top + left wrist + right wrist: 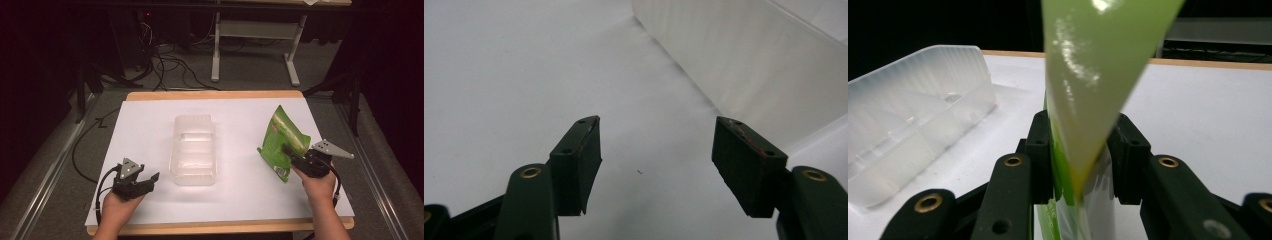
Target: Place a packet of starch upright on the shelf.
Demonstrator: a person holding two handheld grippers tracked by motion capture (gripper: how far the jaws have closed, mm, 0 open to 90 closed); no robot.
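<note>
On white table sheet [150, 130], high view: clear plastic tray [194, 149] sat mid-table; left gripper [150, 179] low near front-left, jaws apart, nothing between. Right gripper [289, 151] clamped green pouch [282, 140], pouch raised, tilted. Left gripper view: jaws spread over sheet, tray [744, 60] just beyond. Right gripper view: jaws pinched pouch [1093, 85]; tray [913, 115] off left.

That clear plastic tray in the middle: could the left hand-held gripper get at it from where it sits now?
Probably yes. The left hand-held gripper is open and holds nothing, and bare white table lies between it and the clear tray beside it. The right hand-held gripper, shut on the green bag, is off on the far side.
</note>
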